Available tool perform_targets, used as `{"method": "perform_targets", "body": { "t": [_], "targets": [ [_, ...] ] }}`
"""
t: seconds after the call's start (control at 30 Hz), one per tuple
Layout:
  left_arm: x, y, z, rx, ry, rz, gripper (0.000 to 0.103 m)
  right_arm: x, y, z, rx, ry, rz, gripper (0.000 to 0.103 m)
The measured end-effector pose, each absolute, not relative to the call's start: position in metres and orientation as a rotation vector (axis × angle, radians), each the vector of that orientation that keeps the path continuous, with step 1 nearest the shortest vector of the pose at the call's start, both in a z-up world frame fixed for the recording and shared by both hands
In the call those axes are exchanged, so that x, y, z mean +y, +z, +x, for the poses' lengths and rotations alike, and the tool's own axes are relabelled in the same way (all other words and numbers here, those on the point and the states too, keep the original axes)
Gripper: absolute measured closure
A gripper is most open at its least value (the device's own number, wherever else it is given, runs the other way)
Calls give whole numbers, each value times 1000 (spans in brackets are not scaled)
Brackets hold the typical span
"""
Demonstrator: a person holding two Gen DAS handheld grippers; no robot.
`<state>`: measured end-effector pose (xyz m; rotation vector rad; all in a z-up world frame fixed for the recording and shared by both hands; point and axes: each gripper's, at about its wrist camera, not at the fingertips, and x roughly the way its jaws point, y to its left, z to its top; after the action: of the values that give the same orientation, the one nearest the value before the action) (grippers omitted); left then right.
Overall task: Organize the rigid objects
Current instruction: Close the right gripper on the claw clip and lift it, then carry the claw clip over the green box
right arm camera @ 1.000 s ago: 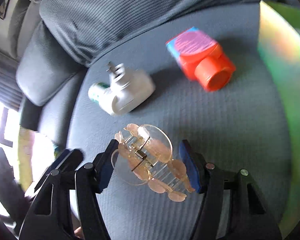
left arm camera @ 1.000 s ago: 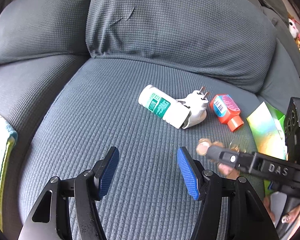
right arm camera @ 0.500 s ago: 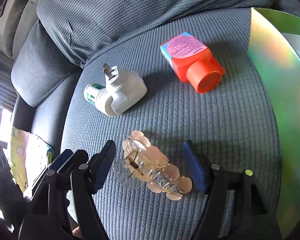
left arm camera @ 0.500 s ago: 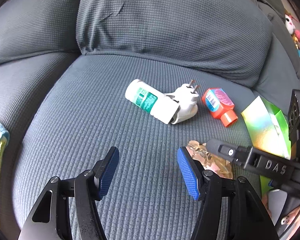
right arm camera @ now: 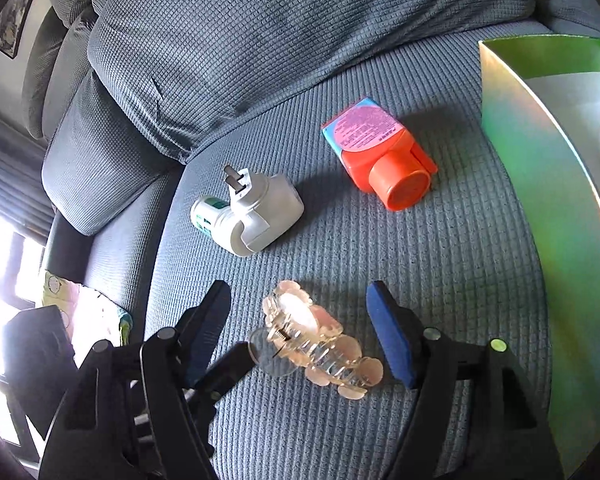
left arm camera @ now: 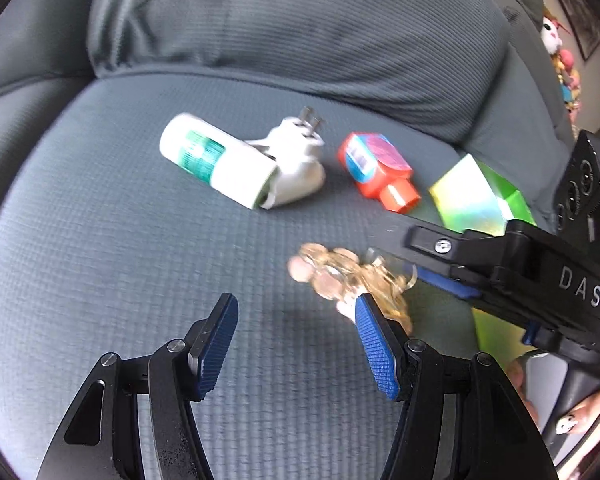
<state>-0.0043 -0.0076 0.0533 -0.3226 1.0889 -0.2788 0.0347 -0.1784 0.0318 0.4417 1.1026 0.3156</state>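
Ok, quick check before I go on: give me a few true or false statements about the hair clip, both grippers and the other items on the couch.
1. The hair clip lies on the couch cushion between the open fingers of the right gripper. True.
2. The left gripper is shut on the orange bottle. False: it is open and holds nothing; the bottle lies apart on the cushion.
3. The white plug-in device stands upright on its prongs. False: it lies on its side, prongs pointing up and back.
4. The orange bottle lies between the plug-in device and the shiny green box. True.
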Motion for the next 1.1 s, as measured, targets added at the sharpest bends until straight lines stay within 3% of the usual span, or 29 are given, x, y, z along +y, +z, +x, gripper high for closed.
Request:
{"method": "perform_targets", "body": {
  "t": [0.27, 0.5, 0.63, 1.1],
  "targets": [
    [-27, 52, -6, 1097, -351, -330, 42, -171, 23, 35, 1148, 361, 445, 47],
    [-39, 43, 1, 1104, -377, -345, 42, -171, 13, 40, 1191, 387, 468, 52],
    [-38, 41, 7, 1080, -385, -387, 43, -175, 3, 42, 1221, 394, 512, 63],
    [-65, 94, -15, 903, -438, -292, 43, -200, 47, 18, 1055, 411, 556, 63]
  ]
}}
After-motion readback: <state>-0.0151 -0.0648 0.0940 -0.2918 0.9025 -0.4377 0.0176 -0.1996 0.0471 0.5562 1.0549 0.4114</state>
